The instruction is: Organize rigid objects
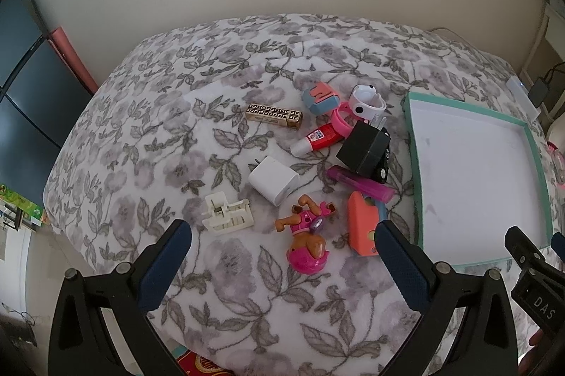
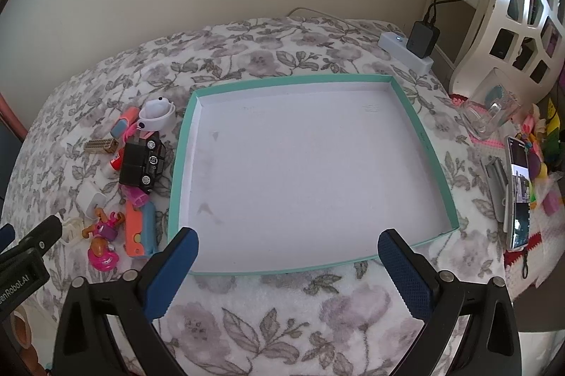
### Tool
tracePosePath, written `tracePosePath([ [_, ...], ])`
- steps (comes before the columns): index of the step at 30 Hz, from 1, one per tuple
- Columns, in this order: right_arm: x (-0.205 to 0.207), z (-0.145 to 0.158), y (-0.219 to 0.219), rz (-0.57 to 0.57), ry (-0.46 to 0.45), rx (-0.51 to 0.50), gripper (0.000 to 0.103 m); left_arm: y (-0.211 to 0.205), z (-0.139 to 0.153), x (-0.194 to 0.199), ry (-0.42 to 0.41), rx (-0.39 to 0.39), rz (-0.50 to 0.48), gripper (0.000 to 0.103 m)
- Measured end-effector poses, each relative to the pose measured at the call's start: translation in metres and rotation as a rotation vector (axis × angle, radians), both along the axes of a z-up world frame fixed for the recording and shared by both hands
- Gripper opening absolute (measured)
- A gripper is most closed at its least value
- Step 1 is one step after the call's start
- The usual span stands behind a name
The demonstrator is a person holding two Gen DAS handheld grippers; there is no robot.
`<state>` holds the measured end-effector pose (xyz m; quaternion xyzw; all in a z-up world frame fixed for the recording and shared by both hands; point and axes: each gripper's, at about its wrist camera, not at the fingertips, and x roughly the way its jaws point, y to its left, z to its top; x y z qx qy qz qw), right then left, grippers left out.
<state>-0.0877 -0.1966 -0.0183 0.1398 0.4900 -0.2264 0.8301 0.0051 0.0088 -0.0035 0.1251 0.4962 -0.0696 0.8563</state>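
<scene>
Two hand-held grippers hover over a floral-blanketed bed (image 1: pixel 148 114), both spread wide and gripping nothing. The left gripper (image 1: pixel 282 234) looks onto a scatter of small rigid items: a pink toy figure (image 1: pixel 306 243) lies almost between its fingertips, a cream hair claw (image 1: pixel 227 212) just ahead to the left, a white charger cube (image 1: pixel 273 180) beyond, and an orange-and-blue case (image 1: pixel 363 224) beside its right finger. Farther off sit a gold patterned tube (image 1: pixel 274 115), a black adapter (image 1: pixel 363 146) and a purple stick (image 1: pixel 360 183). The right gripper (image 2: pixel 287 243) faces the teal-rimmed tray (image 2: pixel 183 142), which holds nothing yet. The clutter lies to the tray's left, so the left gripper is the nearer one, with the toy figure directly ahead.
</scene>
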Motion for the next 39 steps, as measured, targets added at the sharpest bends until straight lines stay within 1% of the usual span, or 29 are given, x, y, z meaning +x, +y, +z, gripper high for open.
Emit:
tracePosePath([
  [39, -0.0007, -0.0037, -0.0007, -0.004, 0.009, -0.004, 0.103, 0.0022, -0.0025, 0.0023, 0.015, 0.001, 0.018, 0.103],
])
